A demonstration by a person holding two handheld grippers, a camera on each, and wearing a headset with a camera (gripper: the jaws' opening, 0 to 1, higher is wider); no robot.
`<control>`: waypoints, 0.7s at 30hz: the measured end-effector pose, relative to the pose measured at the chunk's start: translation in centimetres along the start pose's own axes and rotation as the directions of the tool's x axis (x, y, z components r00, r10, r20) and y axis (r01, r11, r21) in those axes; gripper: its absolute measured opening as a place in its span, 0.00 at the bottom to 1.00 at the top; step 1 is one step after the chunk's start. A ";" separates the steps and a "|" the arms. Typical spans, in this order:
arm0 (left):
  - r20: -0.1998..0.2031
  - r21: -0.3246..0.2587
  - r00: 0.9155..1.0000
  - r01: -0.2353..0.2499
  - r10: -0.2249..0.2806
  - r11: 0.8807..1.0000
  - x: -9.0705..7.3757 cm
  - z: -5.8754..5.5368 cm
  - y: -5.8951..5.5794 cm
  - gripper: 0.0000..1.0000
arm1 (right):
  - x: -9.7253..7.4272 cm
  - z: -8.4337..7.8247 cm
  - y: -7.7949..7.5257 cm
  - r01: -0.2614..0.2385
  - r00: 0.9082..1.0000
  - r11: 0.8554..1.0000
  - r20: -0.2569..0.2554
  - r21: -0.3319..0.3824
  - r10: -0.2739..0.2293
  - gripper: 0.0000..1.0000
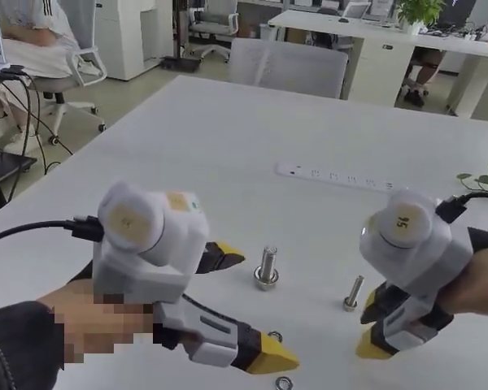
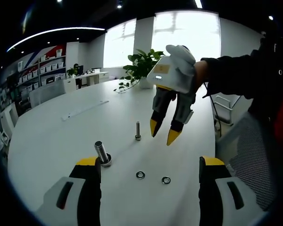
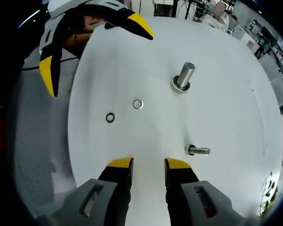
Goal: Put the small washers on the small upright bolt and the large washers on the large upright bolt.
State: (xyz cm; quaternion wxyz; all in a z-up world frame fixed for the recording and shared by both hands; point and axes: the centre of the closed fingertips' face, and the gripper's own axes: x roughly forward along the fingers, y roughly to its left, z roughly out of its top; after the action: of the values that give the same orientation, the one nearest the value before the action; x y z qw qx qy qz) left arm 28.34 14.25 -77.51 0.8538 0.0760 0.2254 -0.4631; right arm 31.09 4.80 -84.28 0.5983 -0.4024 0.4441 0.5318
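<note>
Head view has two washers lying loose right on the white table [image 1: 228,138], not in anything: the nearer washer [image 1: 285,382] and the farther washer [image 1: 275,335]. Both sit just beside the left gripper [image 1: 252,307], which is spread wide and empty. Beyond them the large bolt [image 1: 267,268] stands upright with a ring at its foot, can't tell if that's a washer or the bolt's head. The small bolt [image 1: 354,292] stands bare to the right, near the right gripper [image 1: 372,327], whose jaws are only slightly apart, nothing in them. Looks like the pickup step to me: next move is pinching one thin, flat washer, probably fiddly.
</note>
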 end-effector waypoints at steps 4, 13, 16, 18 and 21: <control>0.001 0.002 1.000 -0.003 0.003 1.000 -0.3 0.0 -0.2 0.86 | 0.3 1.7 0.5 -0.005 1.000 1.000 0.016 -0.025 0.005 0.28; 0.003 0.007 1.000 -0.008 0.007 1.000 -0.8 0.1 -0.6 0.86 | 1.2 4.8 1.4 -0.020 1.000 0.996 0.022 -0.090 0.022 0.28; 0.003 0.007 1.000 -0.010 0.010 1.000 -0.9 0.1 -0.6 0.86 | 1.5 5.6 1.6 -0.025 0.999 0.994 0.022 -0.105 0.027 0.27; 0.003 0.007 1.000 -0.013 0.013 1.000 -0.9 0.1 -0.6 0.86 | 1.8 6.2 1.6 -0.030 0.999 0.993 0.025 -0.113 0.033 0.27; 0.005 0.006 1.000 -0.015 0.015 1.000 -1.0 0.1 -0.7 0.86 | 2.3 6.8 1.6 -0.038 0.999 0.992 0.024 -0.123 0.041 0.27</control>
State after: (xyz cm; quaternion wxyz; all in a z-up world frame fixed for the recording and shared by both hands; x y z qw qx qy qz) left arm 27.35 14.59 -76.89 0.8576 0.0792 0.2214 -0.4574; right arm 30.29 12.07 -84.60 0.5677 -0.4224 0.4108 0.5749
